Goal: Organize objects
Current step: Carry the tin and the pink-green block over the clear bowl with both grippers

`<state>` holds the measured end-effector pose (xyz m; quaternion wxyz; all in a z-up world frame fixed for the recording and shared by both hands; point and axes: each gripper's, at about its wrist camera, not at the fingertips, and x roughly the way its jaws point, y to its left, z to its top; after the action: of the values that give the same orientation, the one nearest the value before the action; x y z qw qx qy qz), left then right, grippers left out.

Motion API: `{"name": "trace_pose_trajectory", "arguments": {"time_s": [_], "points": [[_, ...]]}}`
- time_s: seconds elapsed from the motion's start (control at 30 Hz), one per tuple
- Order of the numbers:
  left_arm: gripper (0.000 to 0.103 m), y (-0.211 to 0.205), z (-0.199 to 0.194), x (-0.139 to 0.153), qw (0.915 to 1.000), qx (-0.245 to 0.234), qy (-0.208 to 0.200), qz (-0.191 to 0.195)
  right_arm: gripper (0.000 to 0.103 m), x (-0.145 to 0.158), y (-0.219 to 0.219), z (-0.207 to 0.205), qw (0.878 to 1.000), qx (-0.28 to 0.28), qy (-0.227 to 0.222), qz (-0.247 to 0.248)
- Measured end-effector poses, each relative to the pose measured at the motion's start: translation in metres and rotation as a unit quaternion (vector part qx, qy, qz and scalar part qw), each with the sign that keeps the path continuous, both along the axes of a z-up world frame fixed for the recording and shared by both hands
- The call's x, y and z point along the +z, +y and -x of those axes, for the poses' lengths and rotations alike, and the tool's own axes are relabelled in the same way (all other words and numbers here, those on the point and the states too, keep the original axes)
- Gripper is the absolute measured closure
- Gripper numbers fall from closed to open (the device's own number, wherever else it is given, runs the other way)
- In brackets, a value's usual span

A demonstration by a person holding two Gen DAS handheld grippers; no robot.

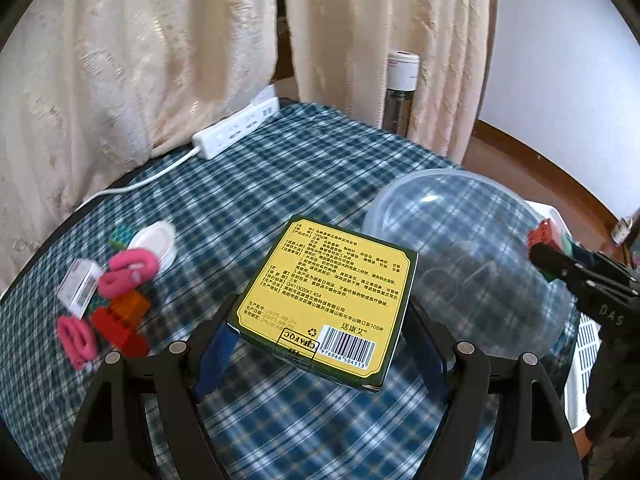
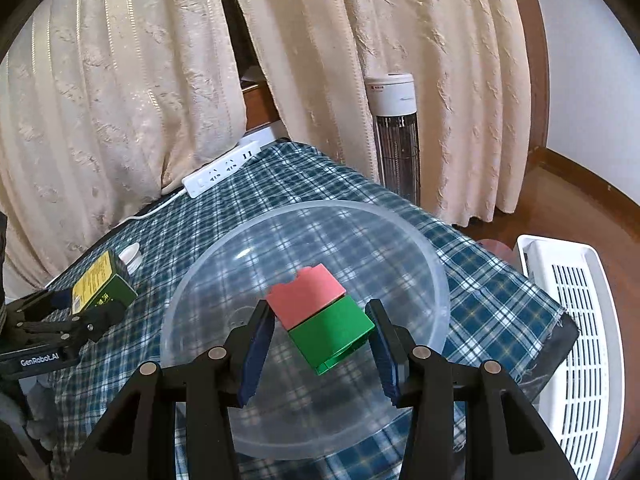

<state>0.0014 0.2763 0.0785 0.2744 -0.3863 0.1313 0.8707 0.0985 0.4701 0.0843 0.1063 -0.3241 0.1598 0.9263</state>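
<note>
In my left gripper (image 1: 320,344) I have a yellow-faced, green-sided box (image 1: 326,300), its two long edges pinched between my blue pads, printed back and barcode facing up, lifted above the plaid tablecloth (image 1: 280,184). My right gripper (image 2: 320,344) is clamped on a stacked pair of toy bricks (image 2: 320,312), red one on the far end and green one nearer me, and I hold them over the clear plastic bowl (image 2: 424,256), which sits on the cloth with nothing in it.

Off my left side, further along the cloth, a small heap lies together: two pink hair scrunchies (image 1: 128,272), red and orange bricks (image 1: 120,320), a small white carton (image 1: 78,284), a green studded brick (image 1: 122,236) and a white round lid (image 1: 156,240), several of them touching.

To my right, past the table's corner, a white slotted basket (image 2: 576,320) stands just beside the table.

At the far edge a white power strip (image 1: 236,128) rests on the cloth, its cord trailing left. Behind it hang cream curtains (image 2: 120,80), with a tower heater (image 2: 394,136) standing on the floor between them.
</note>
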Motion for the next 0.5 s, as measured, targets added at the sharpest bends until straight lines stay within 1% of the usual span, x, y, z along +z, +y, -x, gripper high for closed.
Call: {"name": "trace_pose_trajectory", "arguments": {"time_s": [0.5], "points": [[0.024,0.068,0.007,-0.007,0.9984,-0.056,-0.007,0.005,0.053,-0.002,0.027,0.011,1.000,-0.010,0.007,0.005]]}}
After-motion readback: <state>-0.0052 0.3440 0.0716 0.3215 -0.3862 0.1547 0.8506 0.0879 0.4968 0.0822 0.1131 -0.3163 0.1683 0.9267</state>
